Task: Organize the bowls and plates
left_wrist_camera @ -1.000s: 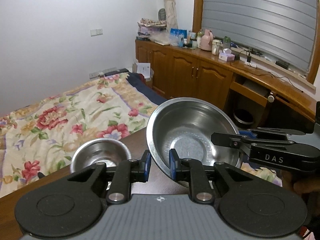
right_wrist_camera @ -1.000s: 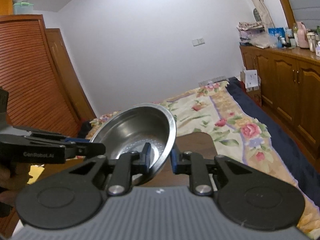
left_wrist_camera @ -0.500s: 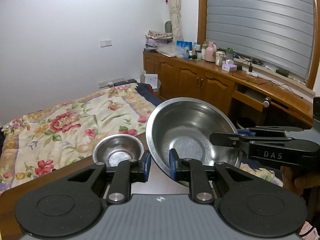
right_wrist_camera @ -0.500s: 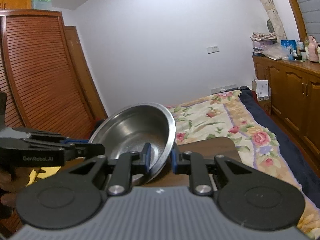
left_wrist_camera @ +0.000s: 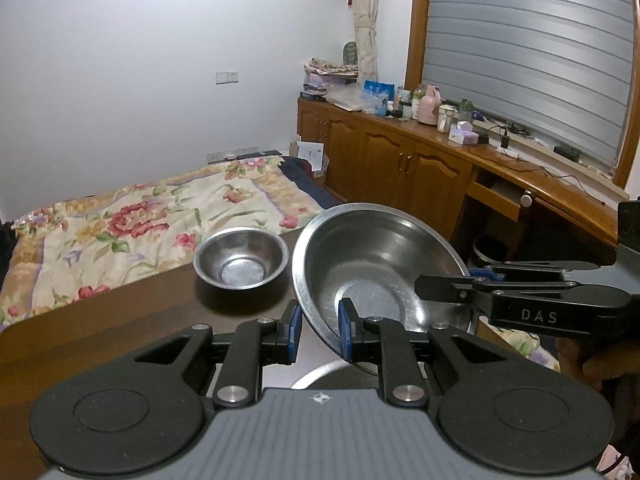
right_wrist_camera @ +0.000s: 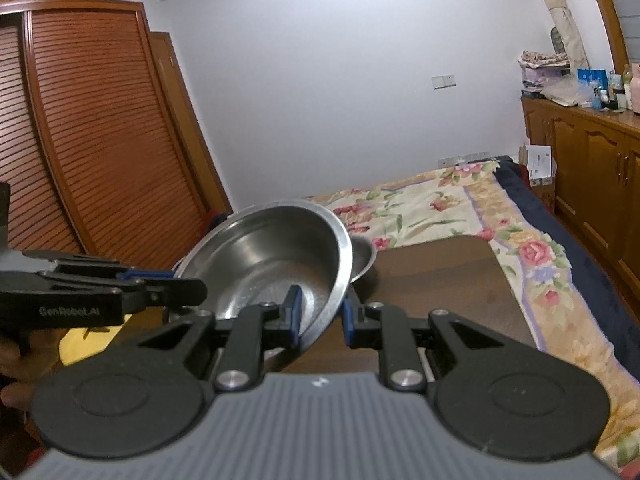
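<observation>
Both tools swung right, so the small steel bowl (left_wrist_camera: 241, 259) now sits mid-bench; left tool (left_wrist_camera: 318, 334) and right tool (right_wrist_camera: 319, 317) clamp the big steel bowl (left_wrist_camera: 376, 268) by its rim, probably nesting next.

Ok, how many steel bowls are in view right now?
2 clearly: the large bowl held tilted by left gripper and right gripper, and the small bowl on the table beyond. A rim below the large bowl may be a third.

Dim, even indoor light; fisheye bending at edges, dark corners, slight softness
</observation>
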A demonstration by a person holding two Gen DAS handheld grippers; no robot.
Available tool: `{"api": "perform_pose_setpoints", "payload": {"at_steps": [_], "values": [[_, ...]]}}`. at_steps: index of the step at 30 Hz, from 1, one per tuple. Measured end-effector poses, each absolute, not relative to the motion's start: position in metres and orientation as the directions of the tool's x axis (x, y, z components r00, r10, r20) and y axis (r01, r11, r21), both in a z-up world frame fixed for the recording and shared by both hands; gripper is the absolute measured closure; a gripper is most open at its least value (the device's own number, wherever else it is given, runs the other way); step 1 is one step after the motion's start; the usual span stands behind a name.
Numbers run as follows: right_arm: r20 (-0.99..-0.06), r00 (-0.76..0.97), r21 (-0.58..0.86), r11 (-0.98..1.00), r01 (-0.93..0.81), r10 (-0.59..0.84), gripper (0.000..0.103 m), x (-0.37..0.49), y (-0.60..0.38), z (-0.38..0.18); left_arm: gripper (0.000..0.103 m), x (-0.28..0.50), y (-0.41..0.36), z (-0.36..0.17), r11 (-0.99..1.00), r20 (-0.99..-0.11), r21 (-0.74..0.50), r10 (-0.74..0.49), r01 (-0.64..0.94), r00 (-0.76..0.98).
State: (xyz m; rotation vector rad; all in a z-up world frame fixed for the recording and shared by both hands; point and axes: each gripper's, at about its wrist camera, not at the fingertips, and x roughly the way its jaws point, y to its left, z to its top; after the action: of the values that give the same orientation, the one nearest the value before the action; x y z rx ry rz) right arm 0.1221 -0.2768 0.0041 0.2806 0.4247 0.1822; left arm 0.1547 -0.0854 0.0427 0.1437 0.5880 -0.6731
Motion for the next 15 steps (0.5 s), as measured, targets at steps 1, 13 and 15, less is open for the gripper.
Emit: {"api": "perform_pose_setpoints", "payload": {"at_steps": [1,13,15], "values": [[-0.383,0.894,0.305,0.945,-0.117,0.234,0.081,0.12,-0.276,0.002,0.082,0.153,-0.083,0.041,0.779,-0.557,-0.06,-0.545,0.625,0.627],[-0.413,0.868,0.357,0.926,-0.124,0.276,0.081,0.098,-0.263,-0.021,0.081,0.118,-0.065,0.011,0.789,-0.559,-0.079,-0.542,0.61,0.628],[-0.42,0.861,0.368,0.921,-0.126,0.286,0.081,0.094,-0.261,-0.026,0.081,0.112,-0.062,0.003,0.79,-0.562,-0.082,-0.539,0.607,0.627]]}}
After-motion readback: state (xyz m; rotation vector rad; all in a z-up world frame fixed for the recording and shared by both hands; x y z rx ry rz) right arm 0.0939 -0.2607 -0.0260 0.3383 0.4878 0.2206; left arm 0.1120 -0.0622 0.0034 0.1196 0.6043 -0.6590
